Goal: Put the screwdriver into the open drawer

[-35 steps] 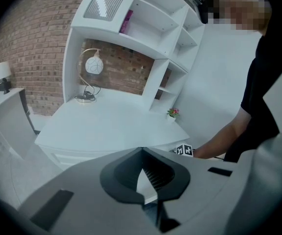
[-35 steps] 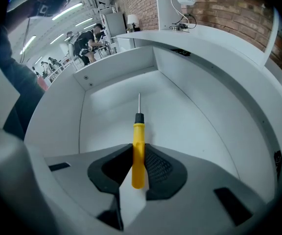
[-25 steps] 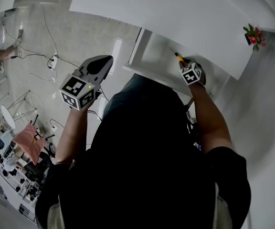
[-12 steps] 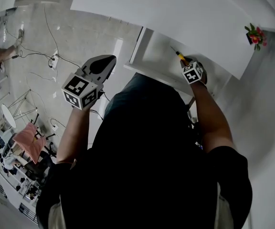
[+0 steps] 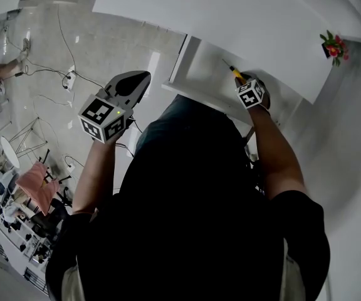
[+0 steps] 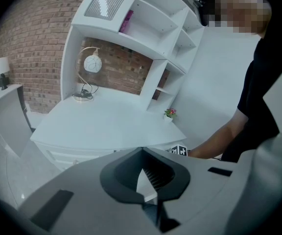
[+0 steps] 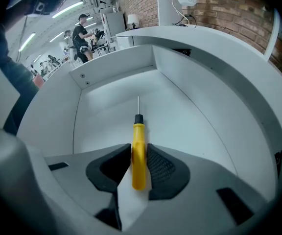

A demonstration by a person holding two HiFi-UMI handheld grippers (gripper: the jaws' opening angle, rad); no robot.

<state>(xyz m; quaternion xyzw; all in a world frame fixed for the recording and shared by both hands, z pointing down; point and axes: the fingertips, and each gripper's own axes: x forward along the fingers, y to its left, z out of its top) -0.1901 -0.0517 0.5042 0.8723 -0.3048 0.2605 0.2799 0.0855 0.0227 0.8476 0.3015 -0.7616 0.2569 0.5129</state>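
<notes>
While pinching the screwdriver [image 7: 139,131] by its yellow handle, jaws narrow and tight on both sides of it, reaches the right gripper [image 7: 139,150] into the open white drawer [image 7: 114,67], thin shaft aimed along the drawer bottom toward the far wall. Cannot tell whether the tip touches. Sits just below the edge of the white desk top [image 5: 230,11] in the head view. Holds the left gripper [image 5: 130,83] well apart to the left, above the tiled floor [image 5: 93,49], jaws drawn together on nothing
</notes>
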